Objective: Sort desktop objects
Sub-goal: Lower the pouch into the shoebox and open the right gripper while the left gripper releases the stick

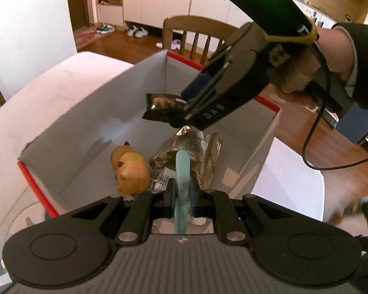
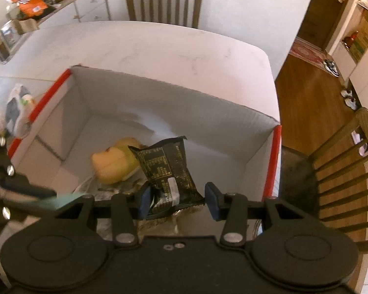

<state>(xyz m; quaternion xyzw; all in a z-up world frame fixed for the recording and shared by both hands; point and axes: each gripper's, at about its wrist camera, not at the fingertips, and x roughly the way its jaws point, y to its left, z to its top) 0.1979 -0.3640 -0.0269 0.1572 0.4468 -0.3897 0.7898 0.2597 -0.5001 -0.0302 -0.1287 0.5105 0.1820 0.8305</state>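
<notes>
Both my grippers sit over the white box (image 2: 184, 103) on the surface (image 2: 159, 46). Left gripper (image 1: 182, 196): fingers clamped on a teal strip (image 1: 182, 171). Right gripper (image 2: 179, 199): fingers partly apart, black snack packet (image 2: 169, 169) between them, grip unclear. Hamster toy (image 1: 131, 171) and foil packet (image 1: 196, 152) lie inside the box.
</notes>
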